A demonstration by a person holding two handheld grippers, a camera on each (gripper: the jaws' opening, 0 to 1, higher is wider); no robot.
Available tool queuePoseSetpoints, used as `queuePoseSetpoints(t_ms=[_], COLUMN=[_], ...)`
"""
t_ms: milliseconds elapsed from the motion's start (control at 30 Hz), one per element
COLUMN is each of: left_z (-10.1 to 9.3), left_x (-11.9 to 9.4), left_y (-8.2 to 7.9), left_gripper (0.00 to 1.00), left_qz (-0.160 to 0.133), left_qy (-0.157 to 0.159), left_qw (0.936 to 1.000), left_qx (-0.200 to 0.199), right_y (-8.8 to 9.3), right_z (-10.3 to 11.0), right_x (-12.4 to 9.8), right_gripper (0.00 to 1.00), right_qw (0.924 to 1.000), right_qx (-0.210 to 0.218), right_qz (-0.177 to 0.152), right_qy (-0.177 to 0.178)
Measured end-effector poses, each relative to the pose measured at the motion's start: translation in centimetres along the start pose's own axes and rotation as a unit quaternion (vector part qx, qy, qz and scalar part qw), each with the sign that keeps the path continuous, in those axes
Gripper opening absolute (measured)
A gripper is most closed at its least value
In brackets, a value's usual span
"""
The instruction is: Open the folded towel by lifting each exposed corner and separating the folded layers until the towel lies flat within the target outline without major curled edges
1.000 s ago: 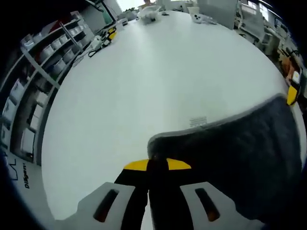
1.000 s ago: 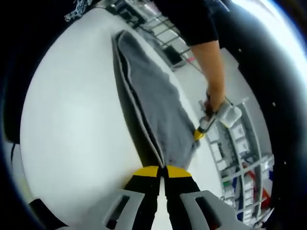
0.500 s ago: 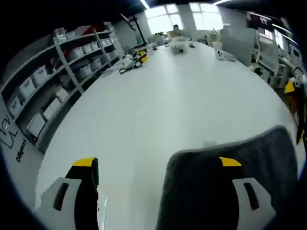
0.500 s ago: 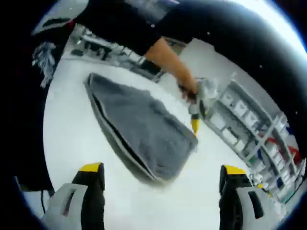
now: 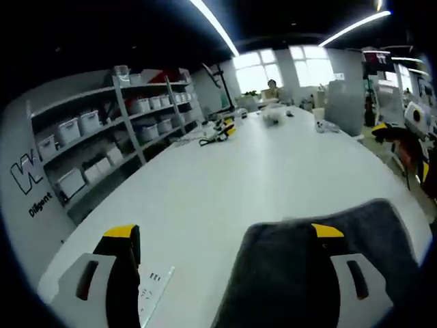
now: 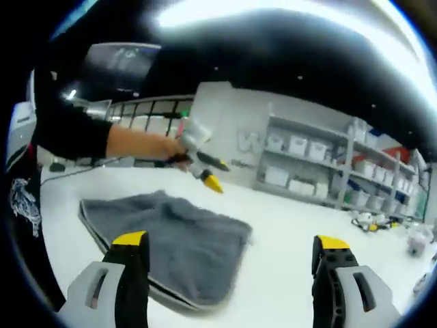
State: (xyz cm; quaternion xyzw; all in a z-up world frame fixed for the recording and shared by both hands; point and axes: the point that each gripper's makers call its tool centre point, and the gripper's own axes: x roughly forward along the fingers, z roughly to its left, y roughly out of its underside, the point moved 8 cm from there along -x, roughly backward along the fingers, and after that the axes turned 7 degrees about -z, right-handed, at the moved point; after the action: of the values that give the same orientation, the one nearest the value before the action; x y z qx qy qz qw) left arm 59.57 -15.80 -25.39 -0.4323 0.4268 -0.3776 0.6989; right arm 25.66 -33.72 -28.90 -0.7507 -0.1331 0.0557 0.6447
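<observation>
- Towel (image 6: 167,242) grey, folded, lying on the white counter (image 5: 225,184); not gripped by anything.
- Left gripper (image 5: 225,236) fingers (image 5: 123,236) spread wide, released, nothing between them; the towel's rounded corner (image 5: 321,273) lies under and just ahead of the right-hand finger, its bulk running off toward the right of that view.
- Right gripper (image 6: 229,242) fingers (image 6: 130,240) also spread wide, released; towel sits low left in the right gripper view, its near edge passing behind the left-hand finger, stacked layers visible along that edge (image 6: 130,277).
- In the right gripper view the left gripper appears again, held in a hand (image 6: 153,147) with a dark sleeve, above the far side of the towel, yellow tip down and apart from the cloth.
- Key relation: towel's long axis runs roughly from one gripper to the other, so each gripper faces one end; the layered edge is the one nearer the right gripper.
- Judged: still at least one fold left; next grab likely needs the right fingers dropping onto the top layer only at that edge.
- Risk: pinching both layers and dragging the whole towel.
- No target outline discernible on the counter.
- Around: shelves with white bins (image 5: 102,137) along the counter's left side, clutter at the far end (image 5: 273,116).
</observation>
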Motion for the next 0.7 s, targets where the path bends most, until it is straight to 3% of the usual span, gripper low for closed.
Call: queuePoseSetpoints(t_ms=[100,167,200,267,500,633,700], left_z=[0.1,1.3,1.4,0.1,-0.9,-1.5,-1.1], left_x=[-1.3,-1.6,-1.6,-1.9,-1.0,-1.1,-1.3], left_y=[0.4,1.2,1.7,1.9,2.2,2.6,2.3], left_gripper=[1.0,1.0,1.0,1.0,1.0,1.0,1.0], left_qz=[0.0,0.033,0.055,0.044,0.031,0.041,0.029], left_qy=[-0.014,-0.084,-0.089,-0.083,-0.044,-0.075,-0.083], left_qw=[0.9999,0.9955,0.9942,0.9955,0.9983,0.996,0.996], left_qx=[-0.006,-0.027,-0.026,-0.009,-0.022,0.027,0.021], right_y=[-0.3,-0.3,-0.2,-0.1,0.5,0.3,0.1], right_z=[-0.2,-0.4,-0.5,-0.7,-1.3,-1.0,-0.9], right_x=[0.0,-0.2,-0.3,-0.5,-1.2,-1.8,-1.9], right_gripper=[1.0,1.0,1.0,1.0,1.0,1.0,1.0], right_qw=[1.0,0.9998,0.9997,0.9994,0.998,0.9984,0.9983], right_qx=[0.003,0.007,0.011,0.016,0.039,0.021,0.02], right_qz=[0.005,0.009,0.011,0.015,0.029,0.036,0.03], right_qy=[0.007,0.015,0.019,0.026,0.04,0.038,0.047])
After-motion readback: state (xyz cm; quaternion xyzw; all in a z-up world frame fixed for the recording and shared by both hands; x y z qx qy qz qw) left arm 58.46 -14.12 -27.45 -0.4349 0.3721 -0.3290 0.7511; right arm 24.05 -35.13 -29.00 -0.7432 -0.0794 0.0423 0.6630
